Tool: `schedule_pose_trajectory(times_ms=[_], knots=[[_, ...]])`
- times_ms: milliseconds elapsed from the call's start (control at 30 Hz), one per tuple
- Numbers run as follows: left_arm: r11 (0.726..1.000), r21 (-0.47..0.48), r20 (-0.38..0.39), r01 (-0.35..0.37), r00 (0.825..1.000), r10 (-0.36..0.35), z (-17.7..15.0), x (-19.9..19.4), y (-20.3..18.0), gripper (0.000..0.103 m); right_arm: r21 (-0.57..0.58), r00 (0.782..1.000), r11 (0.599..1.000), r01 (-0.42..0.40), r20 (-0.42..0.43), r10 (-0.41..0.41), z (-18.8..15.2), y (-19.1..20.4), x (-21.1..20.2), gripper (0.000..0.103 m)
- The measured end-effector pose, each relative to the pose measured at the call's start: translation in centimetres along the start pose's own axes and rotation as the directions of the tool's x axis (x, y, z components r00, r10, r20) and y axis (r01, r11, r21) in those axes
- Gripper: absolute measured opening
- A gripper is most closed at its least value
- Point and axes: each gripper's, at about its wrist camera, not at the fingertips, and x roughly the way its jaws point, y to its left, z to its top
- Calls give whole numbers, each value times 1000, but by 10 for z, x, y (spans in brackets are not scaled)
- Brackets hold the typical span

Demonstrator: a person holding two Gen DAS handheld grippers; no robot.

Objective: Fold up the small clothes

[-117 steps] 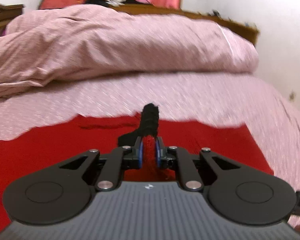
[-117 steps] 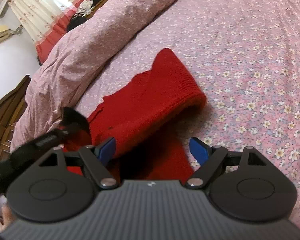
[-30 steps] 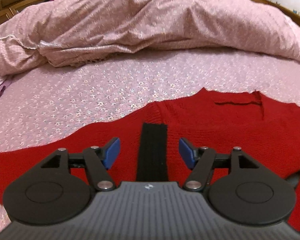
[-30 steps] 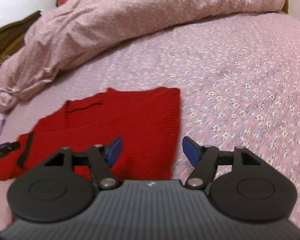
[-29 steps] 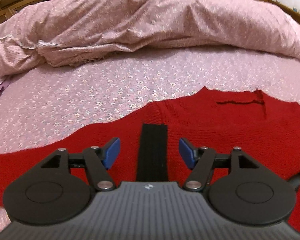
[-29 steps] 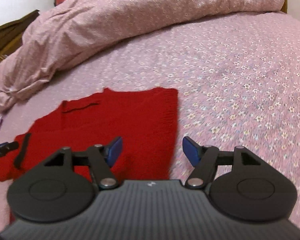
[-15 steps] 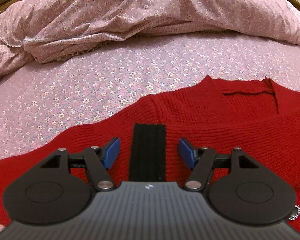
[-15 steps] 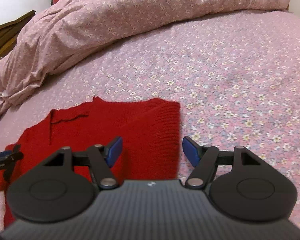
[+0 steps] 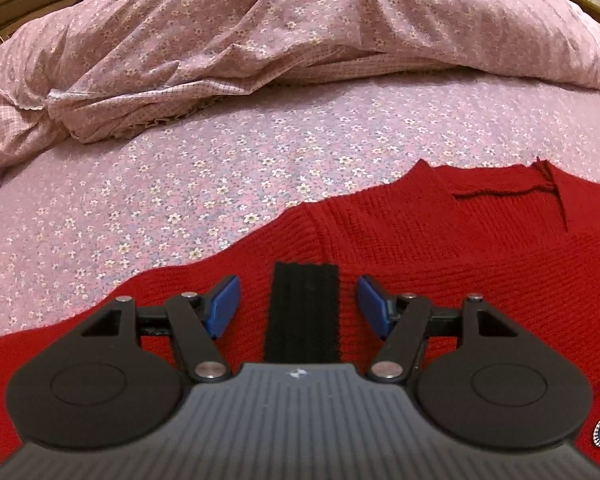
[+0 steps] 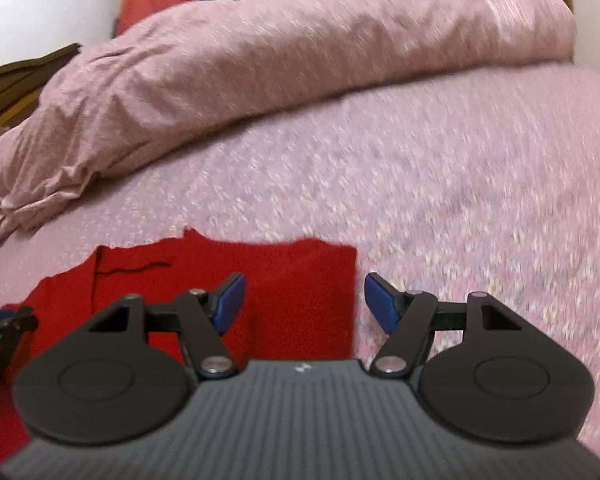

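Both tongs, left (image 9: pixel 298 306) and right (image 10: pixel 304 304), gape empty; pinch the black cuff (image 9: pixel 303 312) low centre; sweater (image 10: pixel 284 280) edge looks blurred.

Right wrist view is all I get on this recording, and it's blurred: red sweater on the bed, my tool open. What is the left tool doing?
Observer: The left tool is open, pointed across the red sweater, and grips nothing.
Operator: Is anything between its fingers?
Observer: A black ribbed strip lies flat on the knit between the fingers, with red showing on both sides of it.
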Motion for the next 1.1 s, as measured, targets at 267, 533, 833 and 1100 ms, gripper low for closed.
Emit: schedule_pose_trajectory(times_ms=[267,533,833,1100], knots=[[999,-21,15,50,999,-49,-4,2,-7,54,-142,994,990,23,-107,-38,-8,13,23,62],[998,7,84,68,994,-68,-5,-13,-12,18,-253,996,967,39,-64,-57,-13,34,17,20],[999,53,117,5,993,-12,5,2,-15,18,-166,994,980,111,42,-106,-8,27,18,17],[996,73,112,-49,993,41,-3,7,-13,49,-182,994,977,113,29,-109,-8,17,24,34]])
